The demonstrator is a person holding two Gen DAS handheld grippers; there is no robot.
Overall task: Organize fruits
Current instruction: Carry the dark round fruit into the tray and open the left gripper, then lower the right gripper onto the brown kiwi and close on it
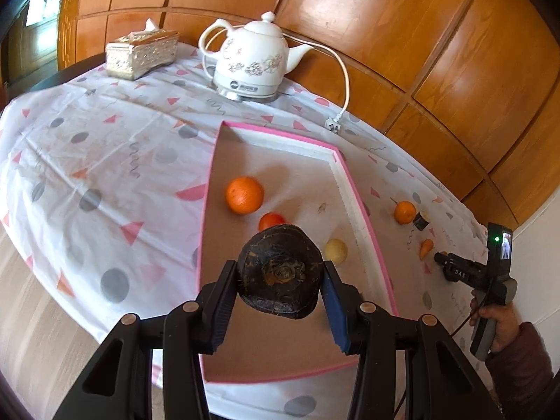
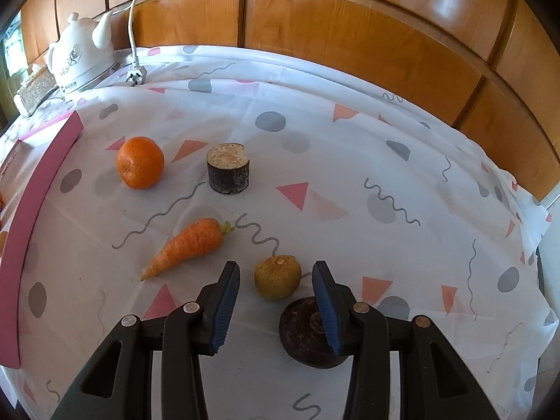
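Between left tongs (image 1: 280,280), dark flattened fruit (image 1: 280,273), clamped

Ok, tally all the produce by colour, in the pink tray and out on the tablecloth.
Round orange fruits: 2
Orange carrot: 1
Round red fruit: 1
Round yellowish fruits: 2
Dark brown pieces: 3
Total: 9
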